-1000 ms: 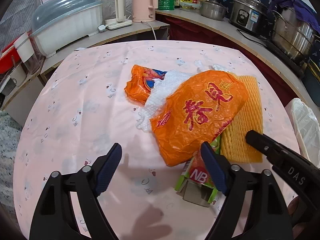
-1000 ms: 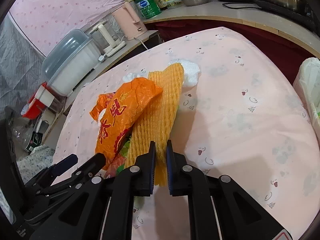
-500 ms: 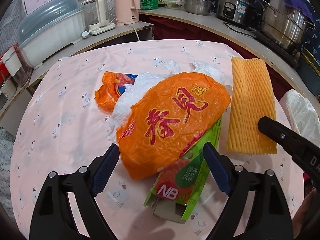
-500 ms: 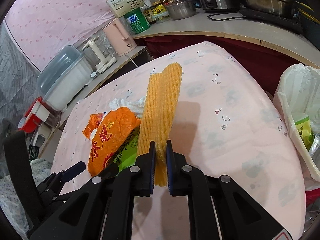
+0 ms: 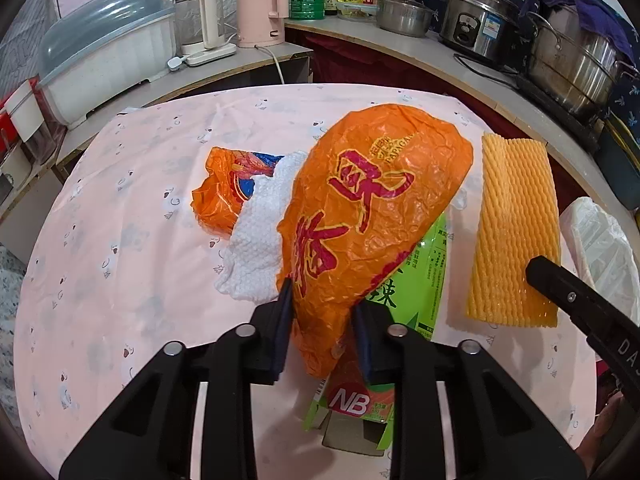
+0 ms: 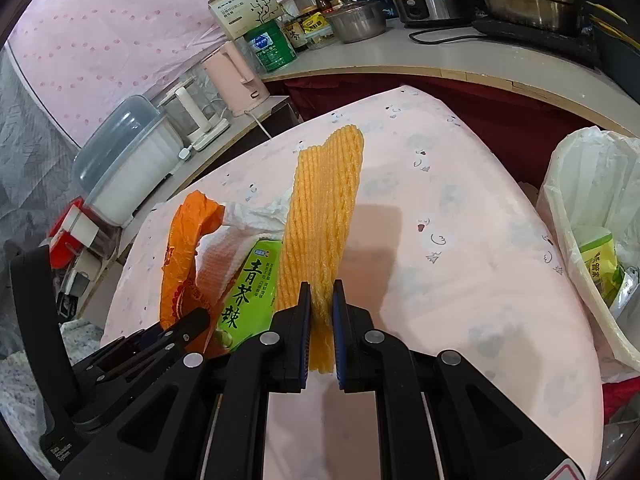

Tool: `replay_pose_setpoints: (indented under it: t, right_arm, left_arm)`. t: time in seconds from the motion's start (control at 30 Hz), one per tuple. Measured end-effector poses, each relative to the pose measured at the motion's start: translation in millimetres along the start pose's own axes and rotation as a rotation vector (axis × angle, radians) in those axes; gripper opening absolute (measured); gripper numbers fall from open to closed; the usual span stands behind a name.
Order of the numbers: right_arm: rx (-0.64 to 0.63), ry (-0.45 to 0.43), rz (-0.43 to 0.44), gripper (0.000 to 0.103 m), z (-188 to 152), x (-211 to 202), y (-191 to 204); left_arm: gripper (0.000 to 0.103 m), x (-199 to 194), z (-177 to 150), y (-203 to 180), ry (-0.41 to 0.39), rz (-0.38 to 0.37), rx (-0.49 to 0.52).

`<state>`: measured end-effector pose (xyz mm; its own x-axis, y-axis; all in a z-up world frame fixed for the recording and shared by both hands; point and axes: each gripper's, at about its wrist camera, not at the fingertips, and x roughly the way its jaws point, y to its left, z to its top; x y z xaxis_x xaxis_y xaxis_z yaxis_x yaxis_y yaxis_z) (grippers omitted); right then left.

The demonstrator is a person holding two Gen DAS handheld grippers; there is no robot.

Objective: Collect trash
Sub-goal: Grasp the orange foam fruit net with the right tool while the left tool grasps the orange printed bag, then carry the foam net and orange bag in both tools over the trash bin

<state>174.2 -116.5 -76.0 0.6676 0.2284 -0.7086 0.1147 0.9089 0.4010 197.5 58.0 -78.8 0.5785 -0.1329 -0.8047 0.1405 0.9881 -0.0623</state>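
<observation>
Left gripper (image 5: 320, 326): jaws just closed from wide apart onto the near edge of the orange bag (image 5: 372, 216), pads now pinching the crumpled plastic between them. Bag bunched up and standing off the pink tablecloth (image 5: 120, 248) ahead of the fingers, where half a second back it lay flat between open jaws. Beneath and just beyond the left gripper, the green snack wrapper (image 5: 416, 280) and its NB-marked end, uncovered further than before; to the left of the bag, white paper towel (image 5: 256, 248) and a second orange wrapper (image 5: 224, 196) left on the cloth.

Right gripper (image 6: 320, 320): clamped tight on the lower end of the yellow foam net (image 6: 320, 216), same grip as a second ago, net hanging clear of the table ahead of the fingers. Lined trash bin (image 6: 580, 208) off to the right of that gripper, near but not under it.

Meaning for the task, as a judgement: two pieces secured at once, one per hand, so probably ready for carrying over to the bin; thin plastic pinched at an edge may slip or drag the wrapper below along with it
</observation>
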Motion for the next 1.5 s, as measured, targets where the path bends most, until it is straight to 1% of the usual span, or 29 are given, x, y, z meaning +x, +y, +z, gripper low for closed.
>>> replay_pose_setpoints:
  t: [0.03, 0.3, 0.5, 0.67, 0.97, 1.27, 1.5]
  right_arm:
    - [-0.002, -0.003, 0.001, 0.01, -0.2, -2.0, 0.3]
    - [-0.008, -0.046, 0.01, 0.01, 0.7, -26.5, 0.6]
    - [-0.008, -0.085, 0.014, 0.01, 0.3, -50.4, -2.5]
    - [0.001, -0.117, 0.01, 0.01, -0.7, -70.6, -10.0]
    - [0.04, -0.176, -0.019, 0.01, -4.6, -109.8, -38.2]
    - [0.093, -0.227, -0.068, 0.01, -10.5, -146.3, -80.1]
    - [0.144, -0.258, -0.113, 0.01, -14.8, -167.1, -113.7]
  left_arm:
    - [0.019, -2.5, 0.2, 0.4, -0.004, 0.001, -0.003]
    - [0.018, -32.7, 2.5, -2.2, -0.055, -0.005, -0.015]
    - [0.018, -54.8, 2.4, -19.0, -0.09, -0.024, 0.009]
    - [0.018, -68.6, -0.8, -41.5, -0.108, -0.044, 0.044]
    - [0.018, -90.8, -11.0, -87.5, -0.133, -0.088, 0.123]
    - [0.018, -102.5, -22.7, -140.2, -0.142, -0.135, 0.21]
    - [0.018, -102.6, -28.4, -178.8, -0.133, -0.173, 0.276]
